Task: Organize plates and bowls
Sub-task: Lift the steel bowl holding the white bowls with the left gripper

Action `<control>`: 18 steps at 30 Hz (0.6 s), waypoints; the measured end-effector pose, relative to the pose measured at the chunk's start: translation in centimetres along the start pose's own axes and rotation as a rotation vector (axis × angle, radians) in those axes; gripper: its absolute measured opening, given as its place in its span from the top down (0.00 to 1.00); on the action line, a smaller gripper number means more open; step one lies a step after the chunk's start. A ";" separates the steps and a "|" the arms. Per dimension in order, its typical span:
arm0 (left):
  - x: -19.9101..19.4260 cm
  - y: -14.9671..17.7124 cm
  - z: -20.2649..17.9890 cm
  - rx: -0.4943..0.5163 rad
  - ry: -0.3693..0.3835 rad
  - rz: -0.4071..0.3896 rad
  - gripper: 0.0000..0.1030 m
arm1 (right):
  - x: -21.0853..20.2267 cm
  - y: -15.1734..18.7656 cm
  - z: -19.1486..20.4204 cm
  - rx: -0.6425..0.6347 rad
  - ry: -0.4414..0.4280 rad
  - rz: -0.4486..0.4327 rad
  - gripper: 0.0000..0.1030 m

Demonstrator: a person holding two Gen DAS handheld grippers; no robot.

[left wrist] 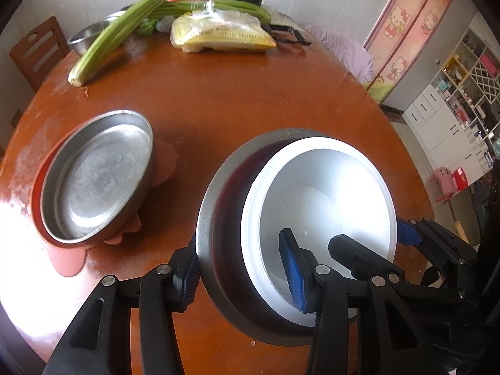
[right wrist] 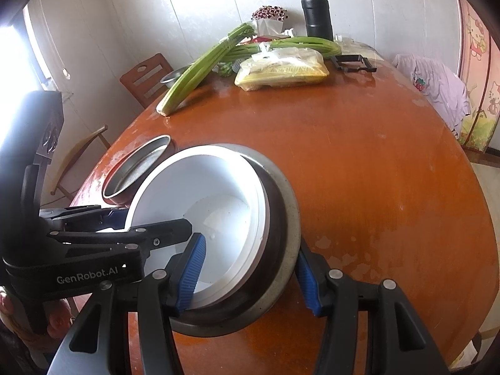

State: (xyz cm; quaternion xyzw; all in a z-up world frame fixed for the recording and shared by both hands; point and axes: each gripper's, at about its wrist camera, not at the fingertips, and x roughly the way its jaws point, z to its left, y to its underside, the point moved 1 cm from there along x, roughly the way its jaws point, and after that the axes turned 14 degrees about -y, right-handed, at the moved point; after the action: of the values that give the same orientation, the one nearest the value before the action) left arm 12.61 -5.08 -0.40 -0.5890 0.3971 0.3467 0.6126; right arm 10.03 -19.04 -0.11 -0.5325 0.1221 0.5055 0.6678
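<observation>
White bowl point(left wrist: 325, 206) nested in steel bowl point(left wrist: 212, 218), tilted, over round wooden table point(left wrist: 218, 100) | L gripper point(left wrist: 242, 276) clamps both rims | R gripper point(right wrist: 250, 275) clamps opposite rims | 2nd steel bowl point(left wrist: 97, 178) on red mat point(left wrist: 70, 261), apart to one side

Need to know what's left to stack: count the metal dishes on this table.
3: a steel pan on the red mat at left, a steel bowl holding the white bowl up front, a small basin behind the celery. More may be hidden.
</observation>
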 end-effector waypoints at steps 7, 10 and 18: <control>-1.7 -1.0 1.1 -0.015 0.000 -0.034 0.54 | -0.6 -1.4 1.2 -0.027 0.001 -0.022 0.46; -2.3 -1.4 1.8 -0.023 0.000 -0.046 0.54 | -0.7 -2.1 2.0 -0.042 0.001 -0.028 0.46; -3.7 -2.5 4.2 -0.052 -0.001 -0.070 0.54 | -0.4 -3.9 4.0 -0.078 -0.003 -0.034 0.46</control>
State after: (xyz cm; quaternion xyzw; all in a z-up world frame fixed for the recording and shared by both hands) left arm 13.53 -0.90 4.04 -0.6179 0.3668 0.3355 0.6092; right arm 11.45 -15.62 4.12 -0.5595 0.0921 0.4991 0.6553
